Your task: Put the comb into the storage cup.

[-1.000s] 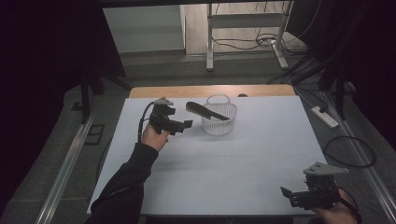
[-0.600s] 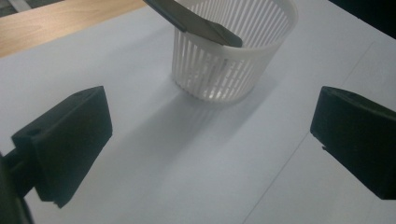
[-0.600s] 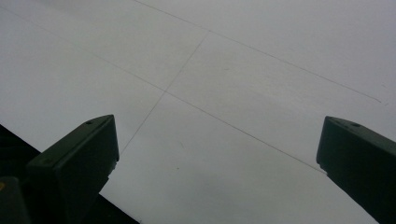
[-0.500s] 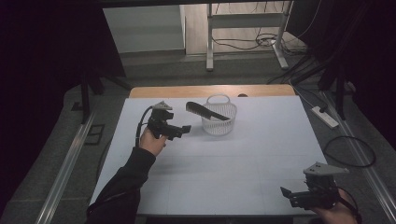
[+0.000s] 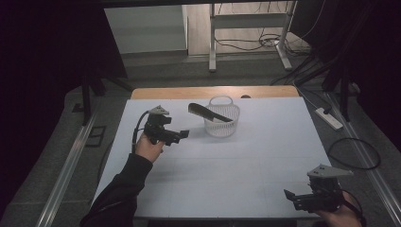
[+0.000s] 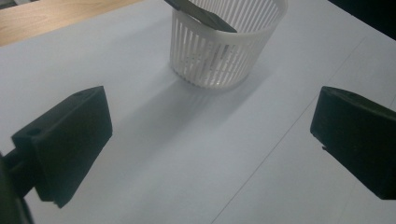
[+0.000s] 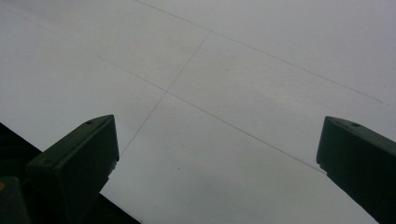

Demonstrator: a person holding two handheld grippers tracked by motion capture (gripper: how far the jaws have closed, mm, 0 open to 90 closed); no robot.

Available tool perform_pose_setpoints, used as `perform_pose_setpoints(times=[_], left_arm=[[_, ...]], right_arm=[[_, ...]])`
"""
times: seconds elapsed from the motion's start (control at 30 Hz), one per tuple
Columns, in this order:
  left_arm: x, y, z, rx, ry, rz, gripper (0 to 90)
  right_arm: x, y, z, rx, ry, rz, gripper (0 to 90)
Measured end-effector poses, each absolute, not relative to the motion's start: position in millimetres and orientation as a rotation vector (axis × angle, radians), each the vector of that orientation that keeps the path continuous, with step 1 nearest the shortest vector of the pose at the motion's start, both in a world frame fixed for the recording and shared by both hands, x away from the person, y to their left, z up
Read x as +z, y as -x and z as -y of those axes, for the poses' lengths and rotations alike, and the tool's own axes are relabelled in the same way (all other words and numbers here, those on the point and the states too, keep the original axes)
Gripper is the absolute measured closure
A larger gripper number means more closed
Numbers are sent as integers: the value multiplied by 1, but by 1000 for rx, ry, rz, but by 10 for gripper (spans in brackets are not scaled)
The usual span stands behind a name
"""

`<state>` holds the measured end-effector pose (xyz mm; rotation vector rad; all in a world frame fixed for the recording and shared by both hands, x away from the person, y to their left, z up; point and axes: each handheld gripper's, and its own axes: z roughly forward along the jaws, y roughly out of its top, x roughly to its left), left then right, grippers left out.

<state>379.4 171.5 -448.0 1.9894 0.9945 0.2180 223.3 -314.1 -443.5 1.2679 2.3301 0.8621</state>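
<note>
High view: basket [image 5: 222,124] near far edge

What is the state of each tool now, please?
Left tool: open, holding nothing, near the basket.
Right tool: open, holding nothing.

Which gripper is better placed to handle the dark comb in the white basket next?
Left. The left gripper hovers open just beside the white basket holding the dark comb; the right gripper sits at the near edge.

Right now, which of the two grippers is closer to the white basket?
The left gripper, just left of the basket; the right gripper sits at the table's near edge.
</note>
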Motion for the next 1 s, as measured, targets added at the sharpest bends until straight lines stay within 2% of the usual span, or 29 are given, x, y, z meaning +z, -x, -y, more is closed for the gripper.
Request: perform_pose_setpoints(times=[1.0], left_arm=[[-443, -339, -174, 274, -2014, -951, 0]], right_arm=[[-443, -223, 314, 863, -1263, -2329, 0]])
